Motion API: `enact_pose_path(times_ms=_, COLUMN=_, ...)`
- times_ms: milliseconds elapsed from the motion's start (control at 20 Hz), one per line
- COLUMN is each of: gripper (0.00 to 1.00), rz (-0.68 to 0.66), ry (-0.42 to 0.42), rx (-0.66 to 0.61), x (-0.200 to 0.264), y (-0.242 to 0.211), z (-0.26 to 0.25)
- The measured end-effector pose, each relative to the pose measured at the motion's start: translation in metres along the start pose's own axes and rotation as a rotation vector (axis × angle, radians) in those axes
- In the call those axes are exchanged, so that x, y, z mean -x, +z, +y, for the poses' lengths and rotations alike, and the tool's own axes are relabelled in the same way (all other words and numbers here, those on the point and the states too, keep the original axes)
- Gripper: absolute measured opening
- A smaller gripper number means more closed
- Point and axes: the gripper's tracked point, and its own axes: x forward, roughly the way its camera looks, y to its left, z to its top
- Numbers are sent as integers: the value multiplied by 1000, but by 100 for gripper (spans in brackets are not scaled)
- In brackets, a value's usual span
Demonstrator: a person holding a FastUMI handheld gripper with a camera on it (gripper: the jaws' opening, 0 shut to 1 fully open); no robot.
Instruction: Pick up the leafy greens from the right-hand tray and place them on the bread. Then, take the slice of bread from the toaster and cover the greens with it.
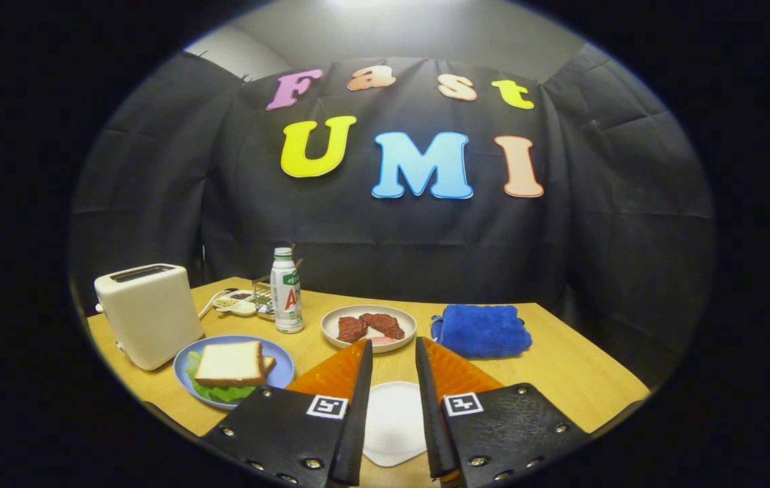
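Under bread slice (229, 362), half-hidden greens (222, 392)

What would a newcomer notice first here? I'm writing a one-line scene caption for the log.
Probably the finished sandwich: a white bread slice lying on green leafy lettuce on the round blue plate, just ahead-left of the fingers, beside the cream toaster. Next, the bright blue folded towel beyond the fingers, near the white plate of reddish-brown meat. The gripper is open, holding nothing, over an empty white tray.
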Motion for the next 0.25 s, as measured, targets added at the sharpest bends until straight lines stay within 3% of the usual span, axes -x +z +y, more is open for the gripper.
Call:
enact_pose_path(times_ms=150, gripper=37, rz=-11, ry=-51, rx=39, x=12, y=3, z=-51)
enact_pose_path(times_ms=250, gripper=37, rz=-39, ry=-33, rx=62, x=16, y=2, z=-74)
